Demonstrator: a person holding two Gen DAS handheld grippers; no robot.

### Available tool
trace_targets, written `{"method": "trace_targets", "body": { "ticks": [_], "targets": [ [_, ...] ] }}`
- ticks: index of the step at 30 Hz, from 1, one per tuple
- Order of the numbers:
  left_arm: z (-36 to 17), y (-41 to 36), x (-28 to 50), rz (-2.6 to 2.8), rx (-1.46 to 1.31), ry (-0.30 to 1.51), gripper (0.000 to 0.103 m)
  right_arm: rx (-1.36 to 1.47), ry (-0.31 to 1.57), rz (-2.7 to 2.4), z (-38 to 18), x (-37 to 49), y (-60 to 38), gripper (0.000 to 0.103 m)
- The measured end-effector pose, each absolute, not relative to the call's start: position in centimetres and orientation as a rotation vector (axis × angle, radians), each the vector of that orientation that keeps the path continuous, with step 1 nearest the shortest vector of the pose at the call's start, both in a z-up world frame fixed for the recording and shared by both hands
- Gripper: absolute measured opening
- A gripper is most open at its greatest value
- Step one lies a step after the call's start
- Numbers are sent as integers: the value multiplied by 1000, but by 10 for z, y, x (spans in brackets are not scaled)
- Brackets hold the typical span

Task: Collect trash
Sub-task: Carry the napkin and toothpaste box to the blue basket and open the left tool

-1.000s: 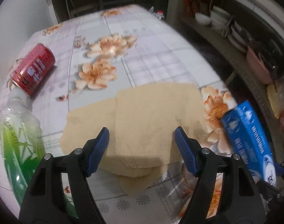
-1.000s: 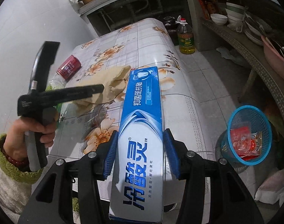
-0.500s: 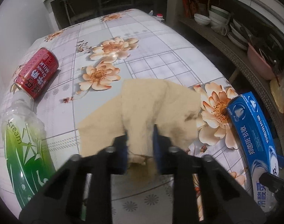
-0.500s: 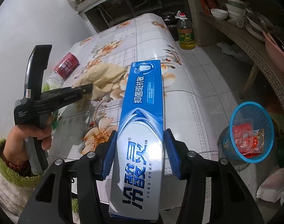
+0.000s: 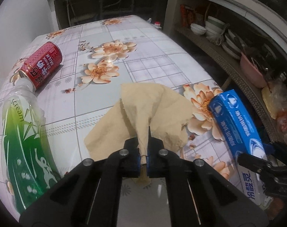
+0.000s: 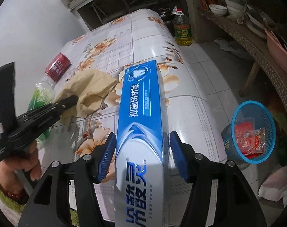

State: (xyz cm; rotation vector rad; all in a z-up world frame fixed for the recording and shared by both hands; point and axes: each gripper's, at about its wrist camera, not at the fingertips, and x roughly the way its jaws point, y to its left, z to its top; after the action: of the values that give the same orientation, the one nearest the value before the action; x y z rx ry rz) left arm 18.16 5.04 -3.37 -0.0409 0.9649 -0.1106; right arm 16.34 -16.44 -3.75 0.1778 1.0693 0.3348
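Beige paper, left wrist view: napkin (image 5: 154, 111) pinched in the closed left gripper (image 5: 142, 160), its rest draped on the flowered table (image 5: 162, 56).
Beside it: red can (image 5: 41, 64), green bottle (image 5: 24, 143), blue box (image 5: 237, 121).
Right wrist view: right gripper (image 6: 142, 156) opening, jaws clear of the blue box between them.
Floor: blue basket (image 6: 254, 132) beside the table.
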Motion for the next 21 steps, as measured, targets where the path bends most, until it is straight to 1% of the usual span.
{"method": "trace_targets", "body": {
  "ticks": [1, 4, 21],
  "targets": [
    [-31, 50, 179, -115, -39, 956, 2, 166, 1067, 327, -37, 163, -163, 53],
    [-24, 48, 174, -126, -39, 936, 2, 165, 1060, 317, -37, 162, -163, 51],
    [21, 17, 163, -232, -25, 833, 2, 298, 956, 276, -6, 146, -212, 50]
  ]
}}
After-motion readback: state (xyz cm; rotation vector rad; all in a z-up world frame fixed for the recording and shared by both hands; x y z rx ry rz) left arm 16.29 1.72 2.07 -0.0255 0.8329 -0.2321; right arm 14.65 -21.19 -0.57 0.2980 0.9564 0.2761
